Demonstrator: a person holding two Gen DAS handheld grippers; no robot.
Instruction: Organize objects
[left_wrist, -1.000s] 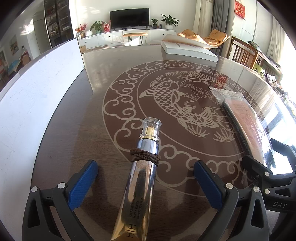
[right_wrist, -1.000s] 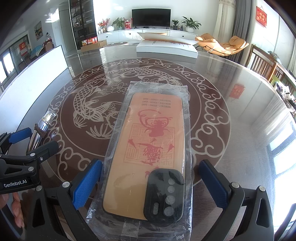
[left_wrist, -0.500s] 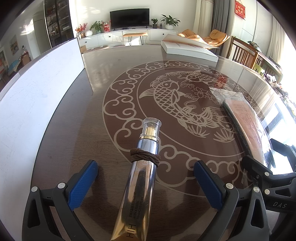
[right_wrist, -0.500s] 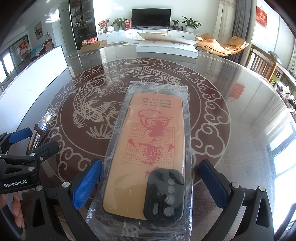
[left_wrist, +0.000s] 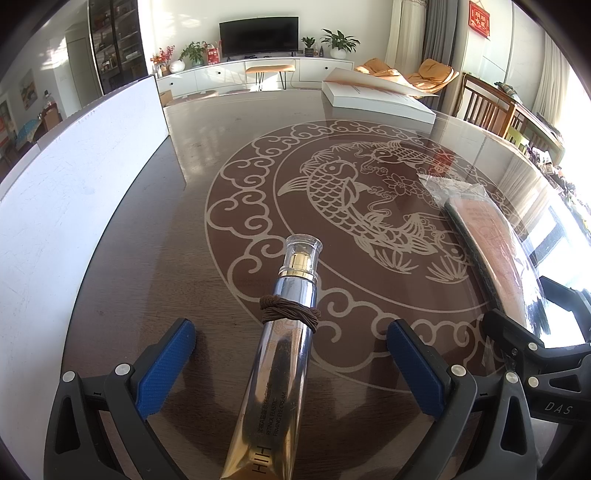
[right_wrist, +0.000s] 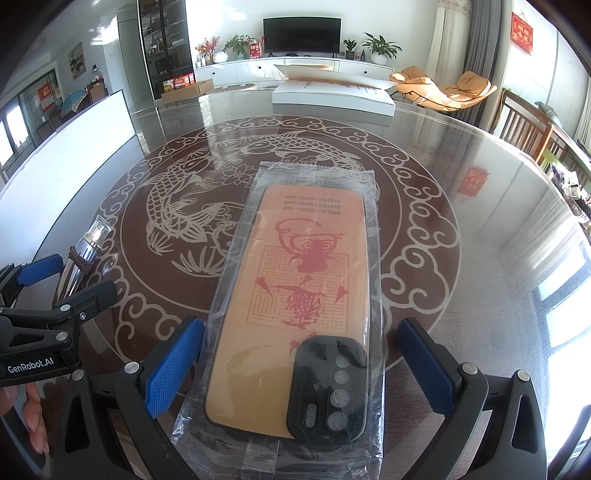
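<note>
The round dark-brown glass-topped tabletop (left_wrist: 192, 236) with its cream carp-and-cloud medallion carries everything I see. Along its left edge stands one tall white panel (left_wrist: 66, 206), and at its far edge lies one flat white box (right_wrist: 332, 98) with its lid ajar.

Under my right claw (right_wrist: 299, 365) lies one orange phone case with a red seal print and a black camera block, sealed in a clear plastic bag (right_wrist: 306, 295). It sits in the medallion's near half, running lengthwise towards me, its camera end nearest. My right claw is spread wide; the blue pads stand either side of the bag, and I cannot tell whether the left pad brushes the plastic. It holds nothing.

My left claw (left_wrist: 288, 369) is spread just as wide. Between its blue pads, touching neither, lies one silver cream tube with a gold collar and a clear cap (left_wrist: 280, 354), near the tabletop's near-left edge, cap pointing at the medallion. One brown hair tie (left_wrist: 290, 314) is wound around the tube's neck.
</note>
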